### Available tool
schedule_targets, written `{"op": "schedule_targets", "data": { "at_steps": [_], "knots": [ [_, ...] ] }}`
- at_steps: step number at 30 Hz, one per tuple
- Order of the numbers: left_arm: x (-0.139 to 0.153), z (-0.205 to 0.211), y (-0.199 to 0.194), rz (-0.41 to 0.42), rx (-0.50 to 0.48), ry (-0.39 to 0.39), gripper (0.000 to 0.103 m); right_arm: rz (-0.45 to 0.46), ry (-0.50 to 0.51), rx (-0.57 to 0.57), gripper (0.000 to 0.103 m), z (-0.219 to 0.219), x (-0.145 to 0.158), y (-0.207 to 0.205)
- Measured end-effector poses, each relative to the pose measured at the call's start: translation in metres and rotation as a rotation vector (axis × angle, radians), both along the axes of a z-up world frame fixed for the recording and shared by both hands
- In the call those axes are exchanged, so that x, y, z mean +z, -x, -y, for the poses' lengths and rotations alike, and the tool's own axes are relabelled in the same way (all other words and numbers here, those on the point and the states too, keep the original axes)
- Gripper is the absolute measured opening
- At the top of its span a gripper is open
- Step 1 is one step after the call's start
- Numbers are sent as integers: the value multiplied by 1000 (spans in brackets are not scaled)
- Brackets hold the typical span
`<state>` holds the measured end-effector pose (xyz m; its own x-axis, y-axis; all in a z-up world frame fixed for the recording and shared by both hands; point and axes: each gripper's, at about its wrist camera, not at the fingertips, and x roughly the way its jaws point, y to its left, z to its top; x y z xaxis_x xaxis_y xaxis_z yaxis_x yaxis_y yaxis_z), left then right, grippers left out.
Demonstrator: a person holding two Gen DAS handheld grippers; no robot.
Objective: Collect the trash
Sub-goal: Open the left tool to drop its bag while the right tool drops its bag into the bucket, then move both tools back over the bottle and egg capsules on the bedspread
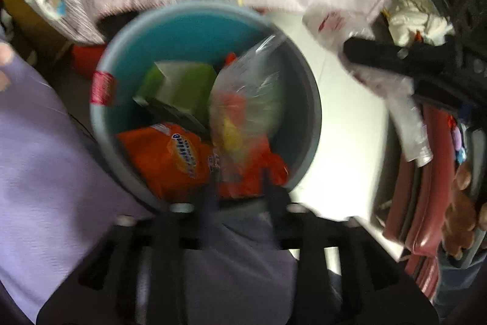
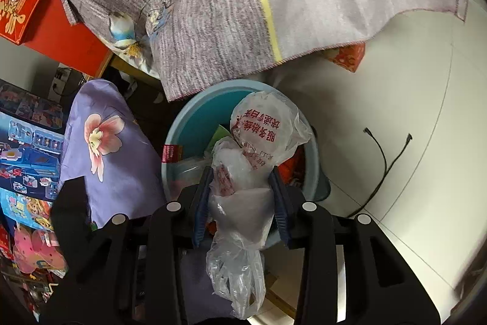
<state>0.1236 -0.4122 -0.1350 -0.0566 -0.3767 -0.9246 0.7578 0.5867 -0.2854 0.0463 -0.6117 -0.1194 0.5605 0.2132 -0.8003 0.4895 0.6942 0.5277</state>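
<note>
Above the blue bin point(image 2: 179, 124), the right hand-held gripper point(image 2: 240, 191) squeezes a plastic bag point(image 2: 261, 127). At 6 o'clock, the left hand-held gripper point(image 1: 240, 188) hangs loose over an orange wrapper point(image 1: 170, 160).

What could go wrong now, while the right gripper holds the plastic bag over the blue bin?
1. The plastic bag is loose and long; its tail hangs below the right gripper, so it may cling to the fingers or fall outside the blue bin.
2. The bin already holds an orange wrapper and a green carton, so the bag may sit on top and slide off.
</note>
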Motion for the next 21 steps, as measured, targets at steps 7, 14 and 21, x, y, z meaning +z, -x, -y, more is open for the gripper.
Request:
{"op": "schedule_targets", "data": {
  "at_steps": [7, 14, 21],
  "knots": [
    [28, -20, -12, 52, 61, 53, 84, 28, 13, 22, 60, -9, 9, -16],
    [41, -28, -10, 47, 90, 85, 89, 14, 19, 7, 75, -14, 14, -15],
    [56, -47, -1, 67, 100, 113, 92, -6, 20, -8, 78, -29, 21, -6]
  ]
}}
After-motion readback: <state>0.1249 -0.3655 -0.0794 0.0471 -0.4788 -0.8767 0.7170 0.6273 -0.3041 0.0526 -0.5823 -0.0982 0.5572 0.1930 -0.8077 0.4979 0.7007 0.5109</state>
